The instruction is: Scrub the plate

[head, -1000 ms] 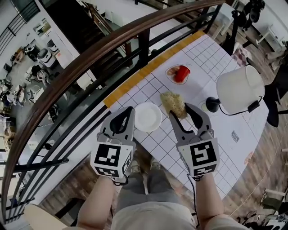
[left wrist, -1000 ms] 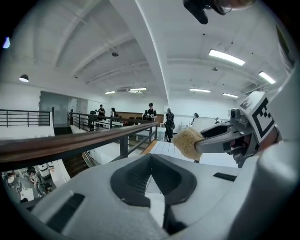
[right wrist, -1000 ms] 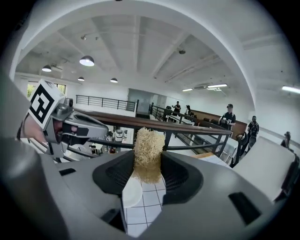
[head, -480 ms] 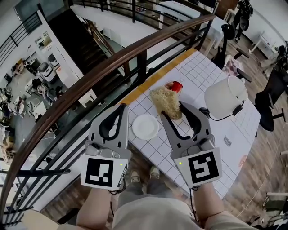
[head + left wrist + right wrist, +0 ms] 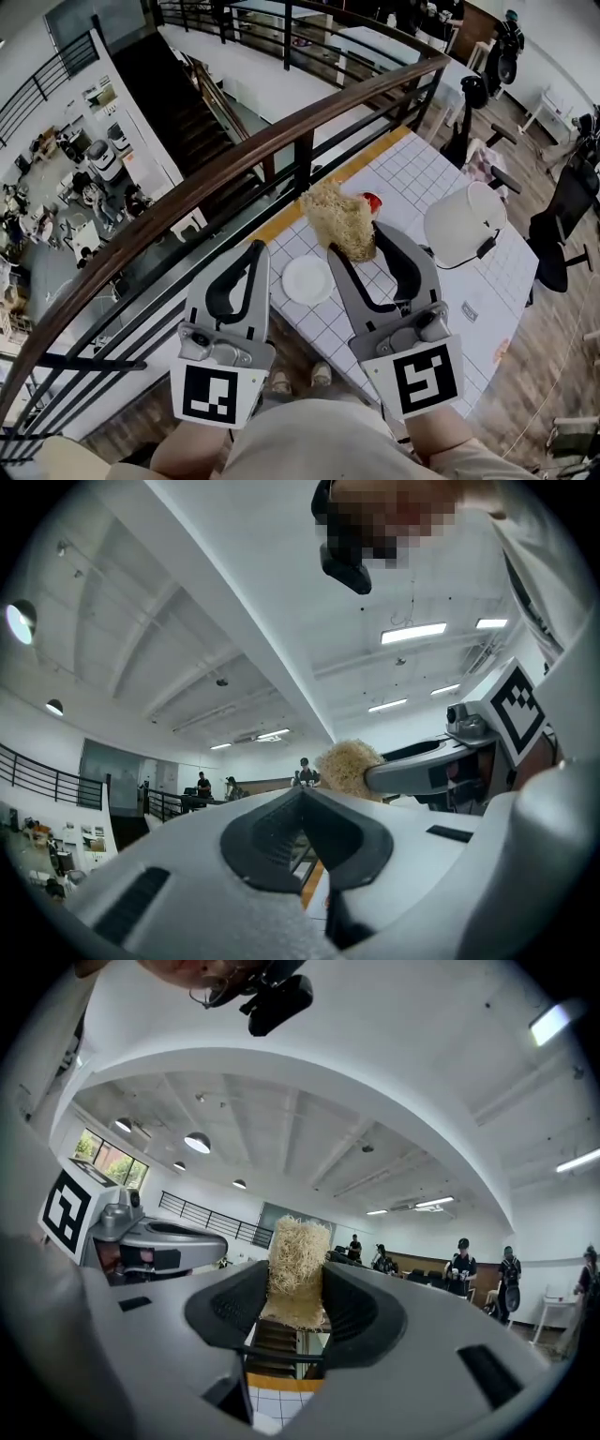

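Observation:
The small white plate lies on the white gridded table, below and between my two grippers. My right gripper is shut on a tan, fibrous scrubbing sponge, held high above the table. In the right gripper view the sponge stands upright between the jaws of the right gripper. My left gripper is shut on nothing, raised to the left of the plate. The left gripper points up at the ceiling, with the sponge to its right.
A red object on a small dish peeks out behind the sponge. A white lamp shade on a black base stands at the table's right. A brown and black railing runs along the table's far edge, with a stairwell beyond it.
Both grippers have risen and tilted upward, away from the table. The sponge has gone up with the right gripper. The plate has stayed where it was.

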